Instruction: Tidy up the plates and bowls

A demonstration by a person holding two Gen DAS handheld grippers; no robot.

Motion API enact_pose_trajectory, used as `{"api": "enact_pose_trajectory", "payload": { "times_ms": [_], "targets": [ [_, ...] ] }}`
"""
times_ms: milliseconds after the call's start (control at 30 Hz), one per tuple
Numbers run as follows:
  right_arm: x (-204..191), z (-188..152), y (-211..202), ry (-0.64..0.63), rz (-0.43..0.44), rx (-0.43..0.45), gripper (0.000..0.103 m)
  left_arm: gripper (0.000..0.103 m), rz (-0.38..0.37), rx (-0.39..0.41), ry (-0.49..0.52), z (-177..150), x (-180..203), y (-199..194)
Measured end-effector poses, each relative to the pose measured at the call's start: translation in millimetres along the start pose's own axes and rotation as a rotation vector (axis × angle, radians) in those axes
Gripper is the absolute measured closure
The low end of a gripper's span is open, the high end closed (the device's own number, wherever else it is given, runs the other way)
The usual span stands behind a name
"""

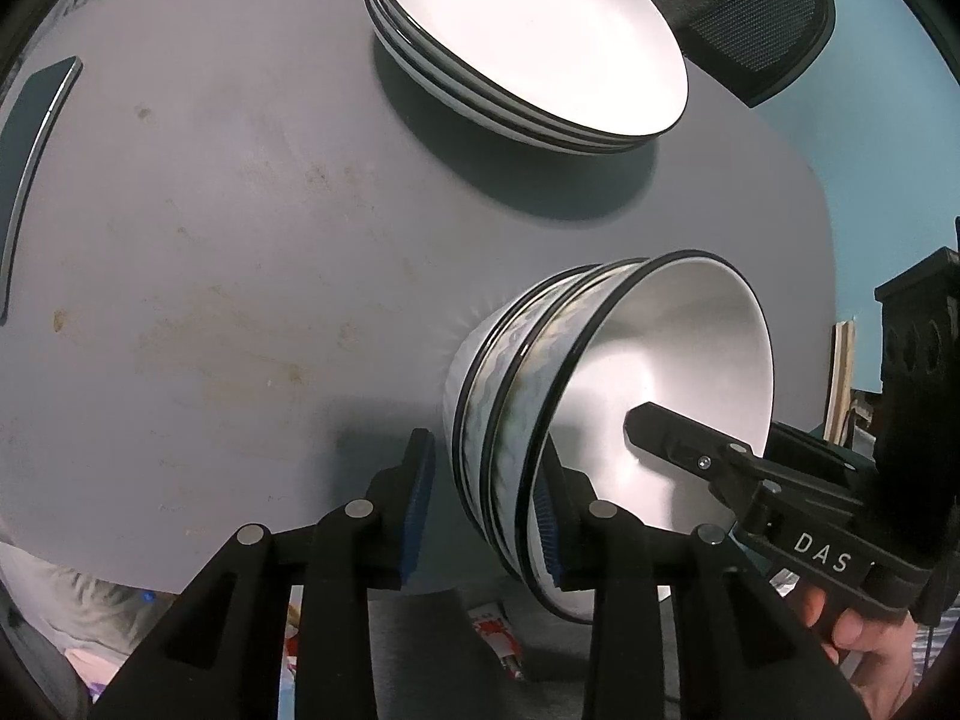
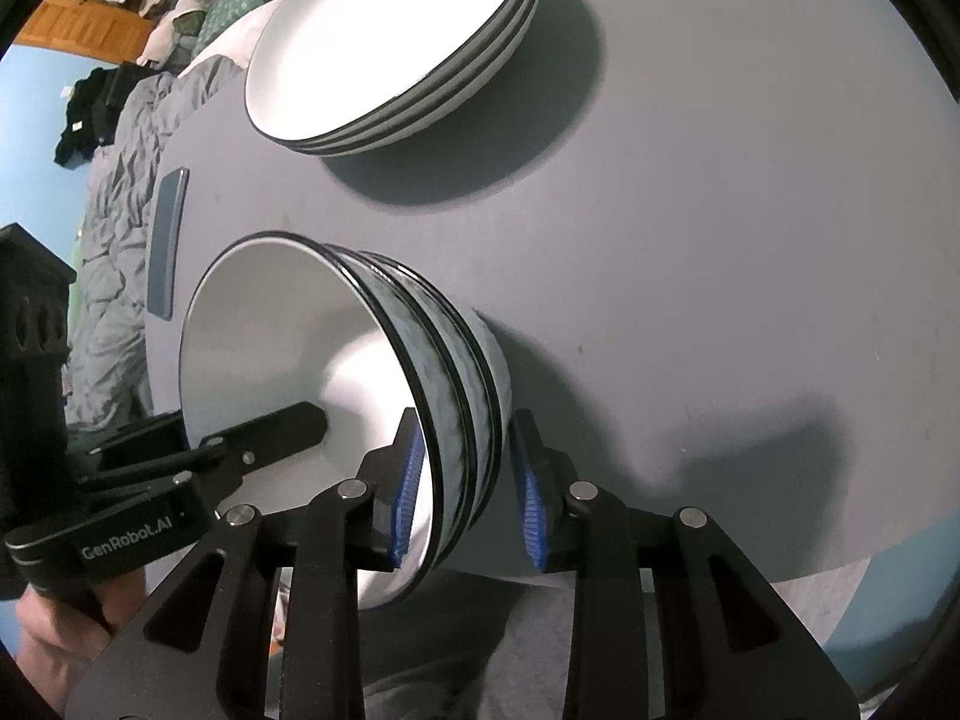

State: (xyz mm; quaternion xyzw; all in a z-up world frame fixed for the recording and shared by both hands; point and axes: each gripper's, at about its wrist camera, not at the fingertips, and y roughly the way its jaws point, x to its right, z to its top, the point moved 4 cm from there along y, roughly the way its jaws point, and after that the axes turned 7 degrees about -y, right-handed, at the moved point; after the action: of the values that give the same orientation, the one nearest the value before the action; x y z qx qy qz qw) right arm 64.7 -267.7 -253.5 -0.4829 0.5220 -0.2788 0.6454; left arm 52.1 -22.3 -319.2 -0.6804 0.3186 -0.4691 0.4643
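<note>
Bowl stack (image 1: 540, 396) straddled at near surface (image 1: 240, 240) edge by left hand-held gripper (image 1: 489, 510) and right hand-held gripper (image 2: 468, 492), both parted, rims not yet clamped; plates (image 1: 528, 42) stacked beyond; closing called for next.

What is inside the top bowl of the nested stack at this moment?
Inside the top bowl only bare white surface shows, plus one finger of each gripper reaching in over the rim: left gripper, right gripper. The inner surfaces of the bowls nested beneath it are covered.

Both tools (image 1: 489, 516) (image 2: 471, 498) agape, fingers straddling.
</note>
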Motion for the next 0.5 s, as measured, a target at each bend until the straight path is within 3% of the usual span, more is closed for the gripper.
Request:
{"api": "enact_pose_trajectory", "payload": {
  "times_ms": [133,500],
  "targets": [
    [-0.8,3.2,3.2,-0.002,0.015,-0.009,0.072,0.064,-0.009,-0.003,-0.015,2.4,-3.1,0.3],
    [-10.8,7.6,6.8,-0.057,-0.004,-0.022,0.071,0.068,0.01,0.006,0.009,2.9,5.2,-1.9]
  ]
}}
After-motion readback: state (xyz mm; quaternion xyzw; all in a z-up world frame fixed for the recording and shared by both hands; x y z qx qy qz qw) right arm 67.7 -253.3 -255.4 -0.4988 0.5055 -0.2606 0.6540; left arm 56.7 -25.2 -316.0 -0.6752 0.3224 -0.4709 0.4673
